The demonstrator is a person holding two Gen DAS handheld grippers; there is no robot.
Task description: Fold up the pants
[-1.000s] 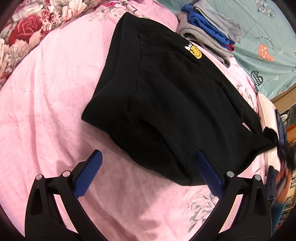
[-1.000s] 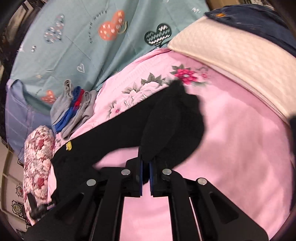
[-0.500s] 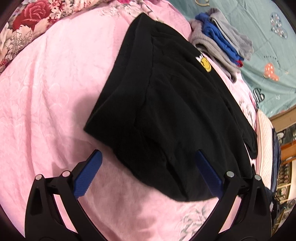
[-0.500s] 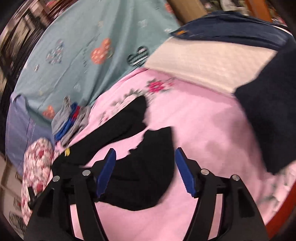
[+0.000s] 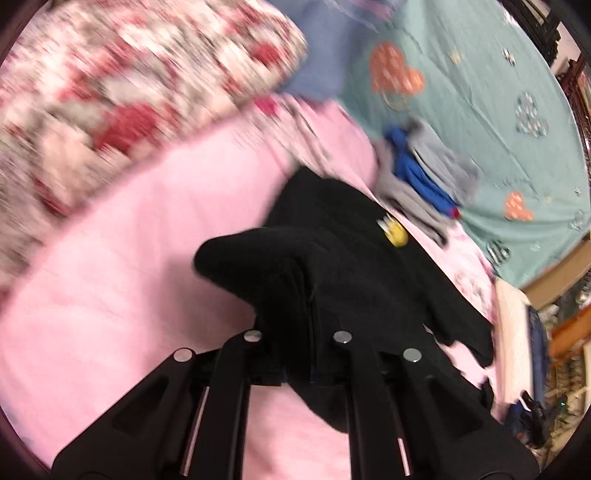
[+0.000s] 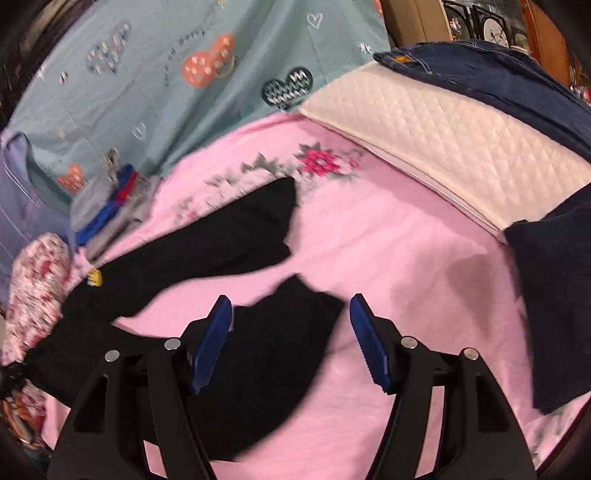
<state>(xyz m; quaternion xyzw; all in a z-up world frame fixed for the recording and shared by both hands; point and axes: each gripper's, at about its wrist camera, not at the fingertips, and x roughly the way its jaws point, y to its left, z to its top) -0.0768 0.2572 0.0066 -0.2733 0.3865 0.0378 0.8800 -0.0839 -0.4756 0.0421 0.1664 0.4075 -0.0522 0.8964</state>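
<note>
Lying flat, one black pants, two legs.

I'm working in a home bedroom: pink floral bedsheet under everything, teal heart-print sheet behind, flowered pillow, quilted cream pad w/ folded jeans on it, framed pics at the back.

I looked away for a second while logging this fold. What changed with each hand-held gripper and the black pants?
The left hand-held gripper closed on the black pants at the waist end, bunching them upward. The right hand-held gripper let go of the leg and now stands open. The folded grey and blue clothes stayed put.
</note>
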